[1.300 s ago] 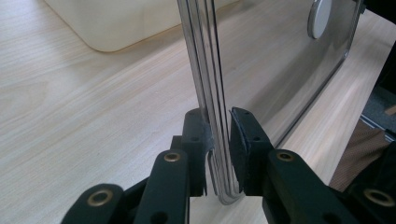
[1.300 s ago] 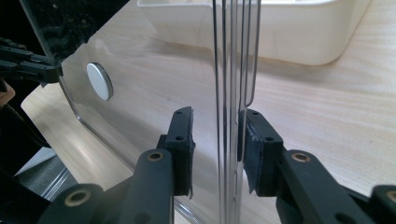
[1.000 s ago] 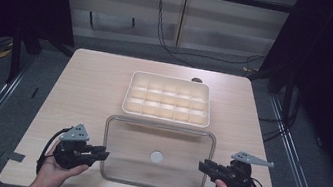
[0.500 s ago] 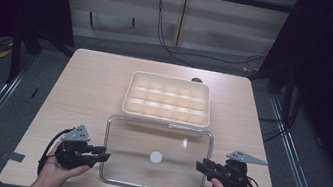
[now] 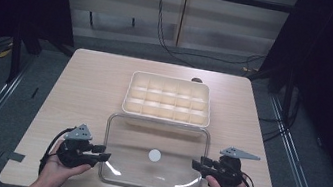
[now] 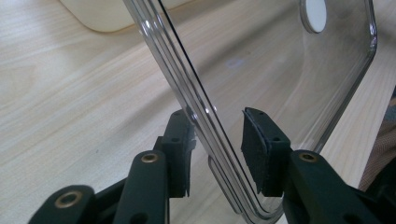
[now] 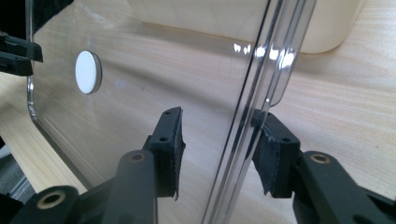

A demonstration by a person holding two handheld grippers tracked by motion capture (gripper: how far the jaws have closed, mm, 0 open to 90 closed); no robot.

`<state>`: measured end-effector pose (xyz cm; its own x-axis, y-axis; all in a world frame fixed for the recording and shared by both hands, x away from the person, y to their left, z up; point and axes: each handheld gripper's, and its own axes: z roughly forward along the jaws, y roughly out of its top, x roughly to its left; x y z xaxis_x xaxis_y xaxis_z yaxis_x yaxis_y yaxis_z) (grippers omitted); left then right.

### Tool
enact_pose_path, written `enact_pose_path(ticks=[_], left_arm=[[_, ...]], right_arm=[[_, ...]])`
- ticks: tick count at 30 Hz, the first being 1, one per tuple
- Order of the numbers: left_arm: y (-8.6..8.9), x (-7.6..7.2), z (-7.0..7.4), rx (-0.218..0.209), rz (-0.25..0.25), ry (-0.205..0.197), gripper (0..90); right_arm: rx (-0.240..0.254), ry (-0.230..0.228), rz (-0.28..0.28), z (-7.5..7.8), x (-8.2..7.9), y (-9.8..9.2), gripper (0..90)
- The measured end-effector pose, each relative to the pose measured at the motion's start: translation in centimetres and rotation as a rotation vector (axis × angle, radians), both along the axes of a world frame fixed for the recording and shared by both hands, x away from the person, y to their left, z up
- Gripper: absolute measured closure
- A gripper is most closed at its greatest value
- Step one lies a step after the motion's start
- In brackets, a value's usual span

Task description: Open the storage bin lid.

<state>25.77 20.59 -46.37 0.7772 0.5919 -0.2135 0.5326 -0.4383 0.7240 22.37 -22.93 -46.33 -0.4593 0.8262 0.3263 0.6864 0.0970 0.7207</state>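
Between the earlier high-view pictures and now, the clear lid point(image 5: 154, 155) has stayed flat on the table point(image 5: 94, 87), while both sets of jaws have just been opening around its short edges, so a release is judged to be in hand.

High view: the lid lies at the near side of the table, its far edge just beside the cream tray point(image 5: 168, 99) of small compartments. The left gripper point(image 5: 103, 153) is seen at the lid's left edge and the right gripper point(image 5: 196, 165) at its right edge, 1 hand on each. This 2-sided placement is judged to suit carrying a wide, thin sheet level. Whether the pads touch the plastic cannot be told here.

Left gripper view: the lid's ribbed rim point(image 6: 205, 135) passes between the 2 black jaws. A gap is visible on the right pad's side; the left pad stands very near the rim. The jaws are parted and no longer clamp.

Right gripper view: the rim point(image 7: 243, 135) again runs between the jaws, with the left pad clear of it and the right pad close behind the plastic; the grip is released. A white round disc point(image 7: 88, 72) on the lid is shown large here.
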Motion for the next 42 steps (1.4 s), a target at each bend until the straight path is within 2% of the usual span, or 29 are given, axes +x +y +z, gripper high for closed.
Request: enact_pose_path(ticks=[3,11,15,19,22,25,26,30,36,38,39,42], left_arm=[[-0.1,0.0,-0.2,0.008,-0.005,0.005,61.0],[-0.4,0.2,-0.6,0.015,-0.004,0.032,59.0],[-0.4,0.5,-0.9,0.025,0.005,0.05,58.9],[-0.5,0.7,-1.0,0.028,0.011,0.065,58.6],[-0.7,0.7,-1.0,0.035,0.002,0.056,58.5],[-1.0,0.9,-1.0,0.043,-0.006,0.07,58.0],[-1.0,1.0,-1.1,0.034,-0.01,0.082,57.8],[-0.9,1.4,-1.4,0.031,-0.025,0.105,57.5],[-1.2,1.5,-1.4,0.037,-0.011,0.082,56.9],[-1.2,1.5,-1.5,0.057,-0.006,0.068,56.5],[-1.4,1.4,-1.5,0.074,-0.003,0.058,56.4],[-1.4,1.5,-1.5,0.073,-0.002,0.06,55.8]], right_arm=[[-0.019,0.011,0.005,-0.3,0.1,0.2,52.6],[-0.026,0.04,0.007,-0.8,0.4,0.2,49.2],[-0.005,0.064,-0.001,-1.3,0.6,0.0,48.9],[-0.008,0.08,-0.003,-1.6,0.8,0.1,47.5],[-0.011,0.08,-0.009,-1.6,0.9,0.1,47.0],[-0.029,0.088,-0.021,-1.6,1.1,0.2,44.3],[-0.046,0.09,-0.018,-1.6,1.2,0.2,43.4],[-0.045,0.104,-0.022,-1.8,1.4,0.2,42.7],[-0.047,0.099,-0.028,-2.1,1.6,0.1,41.1],[-0.051,0.099,-0.029,-2.2,1.6,0.2,40.2],[-0.05,0.101,-0.031,-2.2,1.7,0.2,40.1],[-0.046,0.12,-0.035,-2.6,1.8,0.2,38.4]])
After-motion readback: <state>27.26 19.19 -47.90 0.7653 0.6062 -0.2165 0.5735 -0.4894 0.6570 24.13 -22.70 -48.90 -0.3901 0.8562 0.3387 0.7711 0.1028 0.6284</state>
